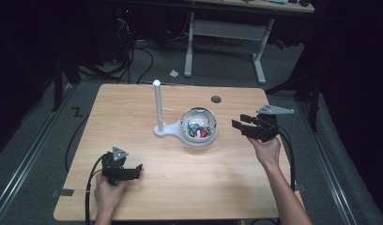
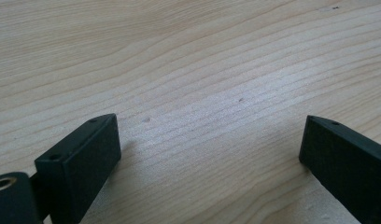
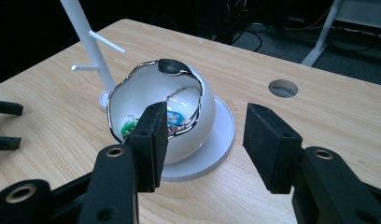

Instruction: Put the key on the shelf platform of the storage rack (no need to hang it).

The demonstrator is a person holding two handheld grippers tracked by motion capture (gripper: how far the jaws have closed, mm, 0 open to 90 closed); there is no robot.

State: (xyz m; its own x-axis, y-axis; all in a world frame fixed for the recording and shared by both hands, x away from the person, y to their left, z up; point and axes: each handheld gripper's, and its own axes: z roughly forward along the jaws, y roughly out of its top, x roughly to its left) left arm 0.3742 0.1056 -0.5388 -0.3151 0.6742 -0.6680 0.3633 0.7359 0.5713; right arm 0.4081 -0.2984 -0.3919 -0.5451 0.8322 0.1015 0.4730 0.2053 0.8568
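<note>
A white ball-shaped bowl (image 1: 199,123) with a chrome rim sits on a round white base (image 1: 167,130) in the middle of the table. Small colourful pieces (image 1: 198,131) lie inside the bowl. A thin white post (image 1: 157,104) with side pegs rises from the base's left end. My right gripper (image 1: 240,120) hovers just right of the bowl, pointing at it, open with nothing between its fingers. In the right gripper view the bowl (image 3: 151,93) stands a short way beyond the right gripper (image 3: 207,123). My left gripper (image 1: 134,169) rests low near the front left, open over bare wood (image 2: 211,126).
A round cable hole (image 1: 216,99) lies behind the bowl, to its right. The wooden table (image 1: 133,108) has bare room to the left and in front. Behind it stand a white desk frame (image 1: 189,47) and floor cables. The left gripper's jaw tips (image 3: 4,125) show at the right gripper view's far left.
</note>
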